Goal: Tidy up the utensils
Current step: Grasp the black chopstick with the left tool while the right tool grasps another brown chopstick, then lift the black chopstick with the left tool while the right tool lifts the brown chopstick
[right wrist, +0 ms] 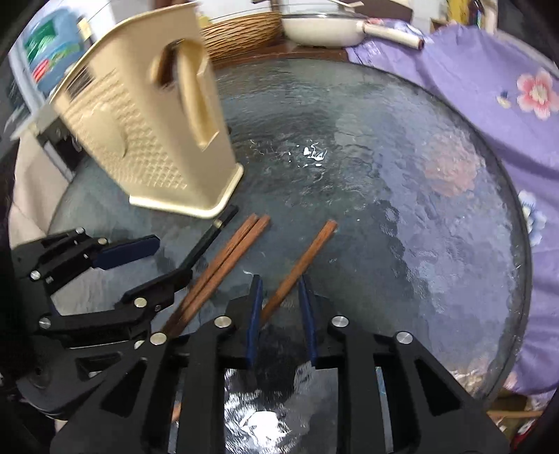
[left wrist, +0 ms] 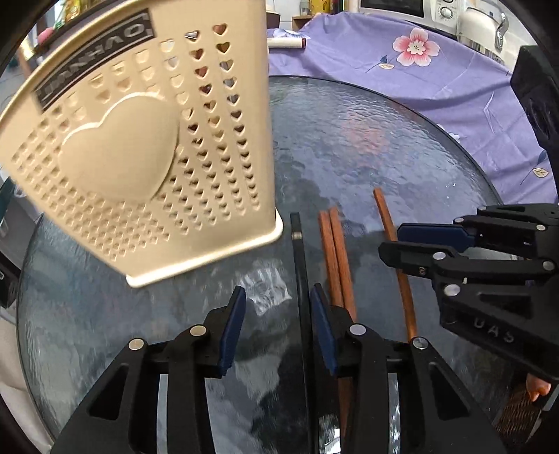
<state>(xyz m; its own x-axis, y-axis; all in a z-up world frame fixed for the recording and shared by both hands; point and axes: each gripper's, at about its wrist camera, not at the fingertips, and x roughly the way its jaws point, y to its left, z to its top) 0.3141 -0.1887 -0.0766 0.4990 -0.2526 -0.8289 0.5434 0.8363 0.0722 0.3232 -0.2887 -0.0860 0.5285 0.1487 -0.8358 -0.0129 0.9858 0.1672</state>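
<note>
Four utensils lie flat on the round, rippled glass tabletop (right wrist: 401, 167), all with their long axes roughly parallel, running from the near edge toward the table's middle. The slim black chopstick with a silver band (left wrist: 299, 265) lies closest to the cream plastic utensil holder pierced with small hearts (left wrist: 139, 139); its far end almost reaches the holder's base. Next to it lies a pair of reddish-brown wooden chopsticks (left wrist: 336, 258), touching side by side, and well apart from them, a single brown wooden chopstick (right wrist: 300, 269).

The holder stands upright toward the table's far-left edge, with a raised heart on one face and a handle loop on its side. A purple flowered cloth (left wrist: 419, 77) surrounds the table; beyond the far edge are a wicker basket (right wrist: 241, 35) and a cream pan (right wrist: 321, 29). Nothing lies across the chopsticks, though the holder's corner crowds the black one's far end.

The left gripper (left wrist: 277, 314) straddles the black chopstick, jaws partly open; the stick runs just beside the right-hand pad, and whether it touches is unclear. The right gripper (right wrist: 281, 304) straddles the single brown chopstick, jaws narrowly apart, the stick crossing the gap near the left-hand pad; I cannot tell whether the pads press it.
</note>
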